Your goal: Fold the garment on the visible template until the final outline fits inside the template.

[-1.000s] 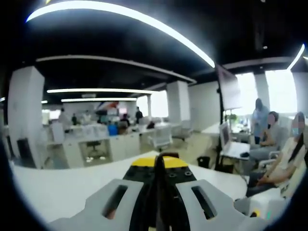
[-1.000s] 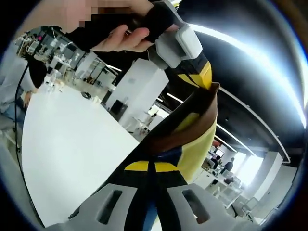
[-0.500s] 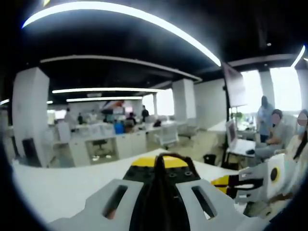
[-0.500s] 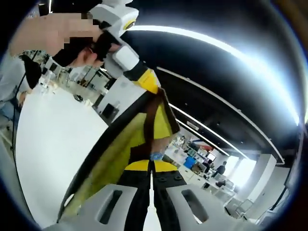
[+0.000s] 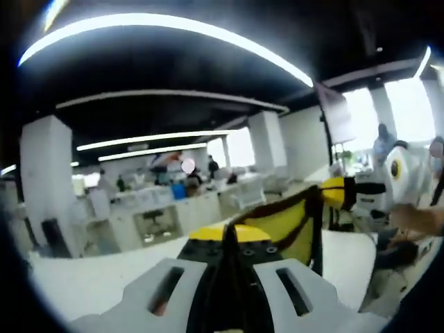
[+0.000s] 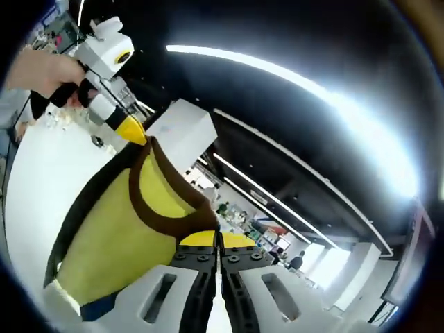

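- The garment (image 6: 121,229), yellow with dark brown trim at the neckline and a dark edge down one side, hangs stretched in the air between the two grippers, lifted off the white worktop (image 6: 31,194).
- In the right gripper view, the right gripper (image 6: 219,244) has its jaws pressed together on the brown-trimmed edge of the garment, with no gap between the yellow tips.
- From that pinch the garment runs up and away to the left gripper (image 6: 133,132), whose yellow tips hold the far end of the neckline; a hand (image 6: 41,73) grips its handle beyond the garment.
- A pale cuff and a patch of blue show at the garment's lowest corner, close to the right gripper's own jaws.
- In the left gripper view, the left gripper (image 5: 227,234) also has its jaws closed tight, and the garment (image 5: 291,225) leaves them as a yellow panel with a brown border.
- There the garment rises to the right gripper (image 5: 333,192), which clamps its upper corner; a hand (image 5: 416,218) is just beside that gripper.
- The worktop (image 5: 90,281) lies beneath the garment in this view, white and bare near the jaws.
- Behind the garment is an open office with white pillars, desks, long ceiling light strips (image 5: 173,28) and bright windows; people stand and sit far off, too small to make out.
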